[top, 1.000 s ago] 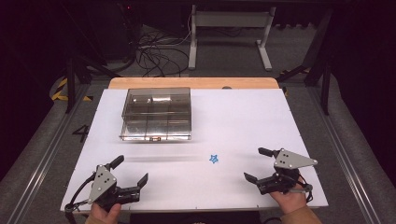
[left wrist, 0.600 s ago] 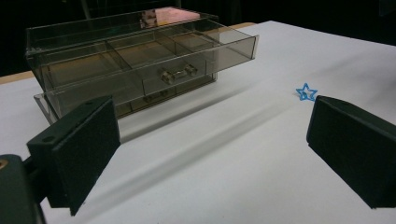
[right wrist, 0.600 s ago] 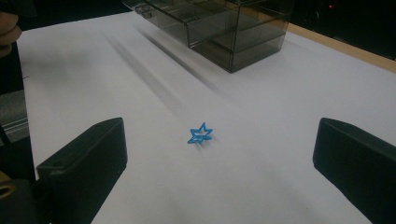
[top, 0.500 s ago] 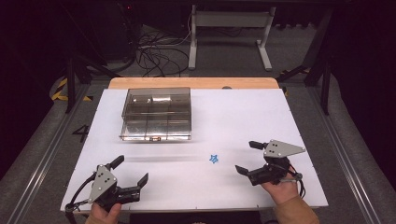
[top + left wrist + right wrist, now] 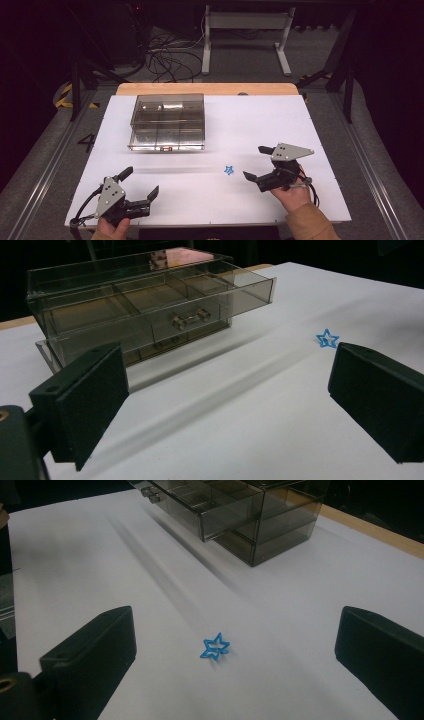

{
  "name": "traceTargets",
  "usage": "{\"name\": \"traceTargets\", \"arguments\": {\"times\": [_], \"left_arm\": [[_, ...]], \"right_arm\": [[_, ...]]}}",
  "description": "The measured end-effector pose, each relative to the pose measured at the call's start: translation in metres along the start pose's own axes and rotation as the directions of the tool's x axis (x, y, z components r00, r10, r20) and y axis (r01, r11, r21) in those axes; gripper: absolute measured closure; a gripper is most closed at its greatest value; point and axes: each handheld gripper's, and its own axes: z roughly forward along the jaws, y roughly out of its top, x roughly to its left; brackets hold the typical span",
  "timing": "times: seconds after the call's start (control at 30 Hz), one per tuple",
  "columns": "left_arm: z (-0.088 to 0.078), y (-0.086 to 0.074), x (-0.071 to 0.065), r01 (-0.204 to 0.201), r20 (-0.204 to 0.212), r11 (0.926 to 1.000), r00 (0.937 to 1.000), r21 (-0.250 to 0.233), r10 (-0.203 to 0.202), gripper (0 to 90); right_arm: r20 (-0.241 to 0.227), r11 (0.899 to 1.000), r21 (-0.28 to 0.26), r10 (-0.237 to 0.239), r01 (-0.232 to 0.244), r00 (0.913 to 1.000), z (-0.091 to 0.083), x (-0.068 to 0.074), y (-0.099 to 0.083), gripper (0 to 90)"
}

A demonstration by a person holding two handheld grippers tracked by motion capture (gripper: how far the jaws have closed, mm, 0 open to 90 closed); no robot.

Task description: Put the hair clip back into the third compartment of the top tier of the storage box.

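Observation:
A small blue star-shaped piece lies flat on the white table top. My right gripper is open just to its right, jaws spread wide. In the right gripper view the star sits ahead between the two black jaws. My left gripper rests open near the front left edge, nothing between its jaws. A smoky clear plastic drawer box stands at the back left, its upper drawer pulled partly out. The star lies off to the right in the left gripper view.
The table's wooden back edge lies behind the box. Beyond it are cables on the floor and a grey desk frame. Metal rails run along both sides of the table.
My right gripper has moved left and a little forward, closing in on the blue star. The left gripper has stayed put.

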Motion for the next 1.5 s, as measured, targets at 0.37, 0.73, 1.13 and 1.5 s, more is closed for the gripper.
{"name": "traceTargets", "arguments": {"times": [0.37,0.73,1.13,1.5], "left_arm": [[0.000,0.000,-0.001,-0.004,0.000,1.0000,1.0000,-0.001,0.004,3.5],[0.000,0.000,-0.001,-0.006,0.004,1.0000,1.0000,0.000,0.006,3.5],[0.000,0.000,-0.001,-0.009,0.005,1.0000,0.9999,0.003,0.009,3.6],[0.000,0.000,-0.001,-0.009,0.007,1.0000,0.9999,0.003,0.009,3.7]], "right_arm": [[-0.017,1.000,0.015,-0.014,0.014,0.9998,0.013,0.001,0.010,3.6],[-0.060,0.999,0.039,0.016,-0.014,0.9981,0.027,0.001,0.016,6.5],[-0.067,0.998,0.057,0.033,-0.029,0.9972,0.031,0.004,0.019,20.0],[-0.061,0.985,0.161,0.074,-0.063,0.9954,0.050,0.001,0.015,38.5]]}}
